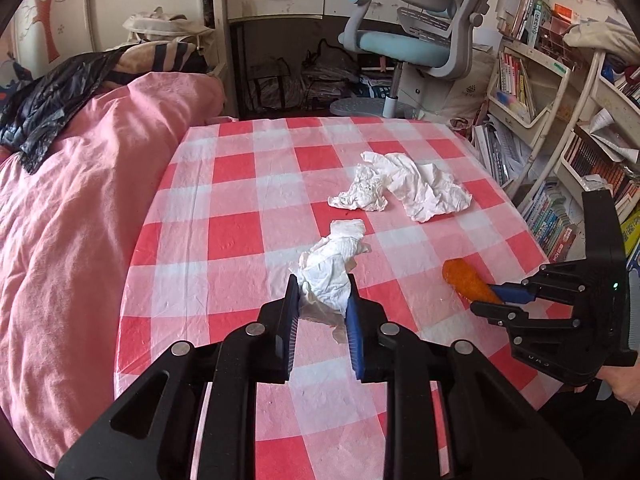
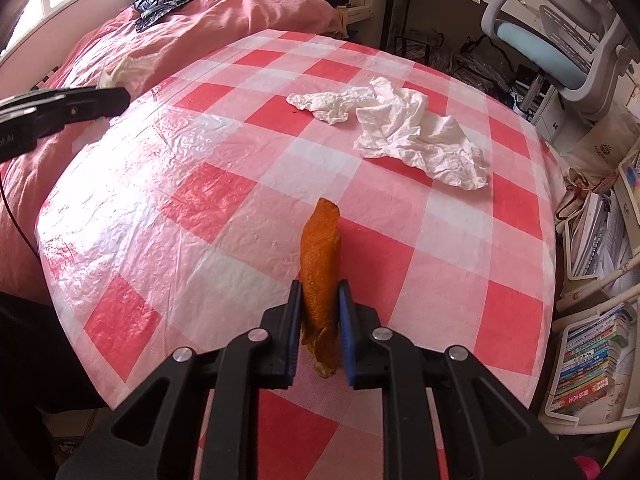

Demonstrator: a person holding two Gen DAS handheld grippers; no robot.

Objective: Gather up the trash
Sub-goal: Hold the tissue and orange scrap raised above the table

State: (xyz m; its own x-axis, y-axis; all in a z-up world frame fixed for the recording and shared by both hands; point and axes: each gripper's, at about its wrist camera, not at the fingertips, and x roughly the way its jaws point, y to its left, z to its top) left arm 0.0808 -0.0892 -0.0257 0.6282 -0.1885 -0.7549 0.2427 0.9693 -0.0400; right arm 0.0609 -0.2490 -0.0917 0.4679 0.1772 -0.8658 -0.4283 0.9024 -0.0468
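My left gripper (image 1: 323, 294) is shut on a crumpled white tissue (image 1: 332, 268) and holds it just above the checked table (image 1: 224, 240). My right gripper (image 2: 319, 294) is shut on a strip of orange peel (image 2: 320, 256) that sticks out forward between the fingers. It shows in the left wrist view (image 1: 486, 298) at the right, with the orange peel (image 1: 466, 280) in it. Two more crumpled white tissues (image 1: 404, 186) lie side by side farther back on the table, also in the right wrist view (image 2: 400, 124). In the right wrist view the left gripper (image 2: 116, 94) shows at the left edge with its tissue (image 2: 124, 70).
A bed with a pink quilt (image 1: 68, 216) borders the table's left side, with a black bag (image 1: 44, 100) on it. A blue-grey desk chair (image 1: 416, 36) and a desk stand behind the table. White bookshelves (image 1: 560, 152) full of books stand to the right.
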